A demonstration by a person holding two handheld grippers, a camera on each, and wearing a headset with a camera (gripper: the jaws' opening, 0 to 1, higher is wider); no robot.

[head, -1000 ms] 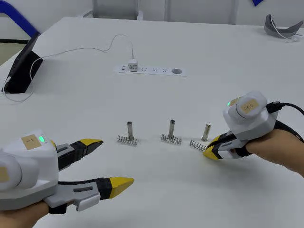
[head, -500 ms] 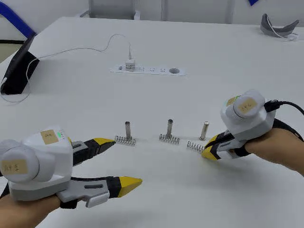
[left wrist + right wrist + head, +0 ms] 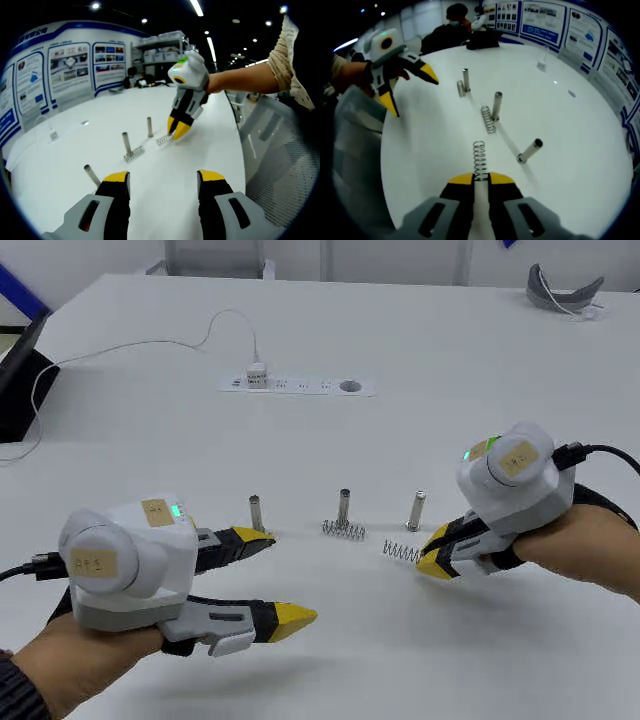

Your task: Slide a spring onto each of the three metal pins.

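Yellow-tipped right gripper (image 3: pixel 431 558) clamps a spring (image 3: pixel 400 551) right of the middle pin (image 3: pixel 344 506); left gripper (image 3: pixel 288 577) hovers left of it, jaws apart, open table (image 3: pixel 400 660) all round.

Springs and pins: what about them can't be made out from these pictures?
1. Third spring: in the head view the left gripper has its upper jaw over the spot beside the left pin. In the right gripper view a blurred stub sits there.
2. Held spring: its near end is hidden inside the right gripper.
3. Whether the pins are fixed to the table: too small to tell.
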